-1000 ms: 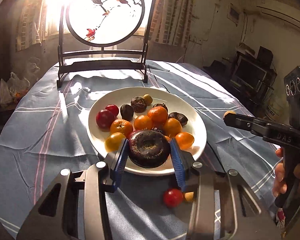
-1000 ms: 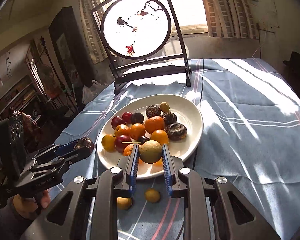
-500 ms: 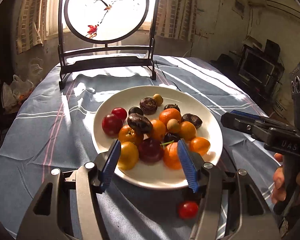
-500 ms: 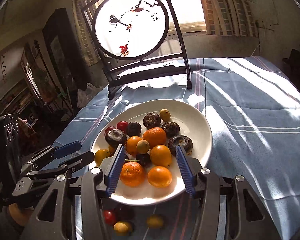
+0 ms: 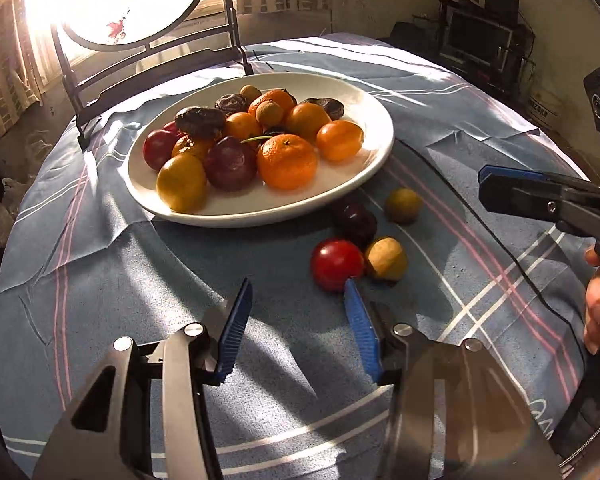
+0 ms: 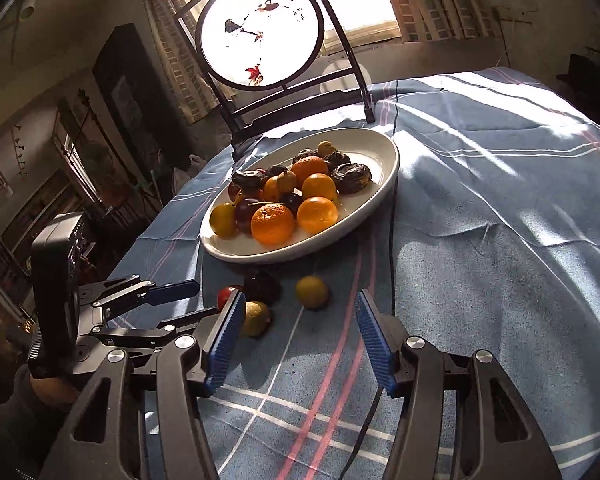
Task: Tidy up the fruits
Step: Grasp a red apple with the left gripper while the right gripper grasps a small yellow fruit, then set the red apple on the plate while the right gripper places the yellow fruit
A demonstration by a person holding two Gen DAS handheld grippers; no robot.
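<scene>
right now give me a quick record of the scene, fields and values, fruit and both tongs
plate: white plate on the blue striped tablecloth, piled with oranges, dark plums and small yellow fruit
loose fruit: four on the cloth beside the plate: red fruit, dark plum, two yellowish fruits
left tongs: open, holding nothing, close to the red fruit
right tongs: open, holding nothing, facing the loose fruit
backdrop: round painted screen on a dark stand behind the plate

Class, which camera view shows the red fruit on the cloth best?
The left wrist view: the red fruit lies whole and sunlit ahead of the open jaws. In the right wrist view only a sliver peeks out behind a finger.
</scene>
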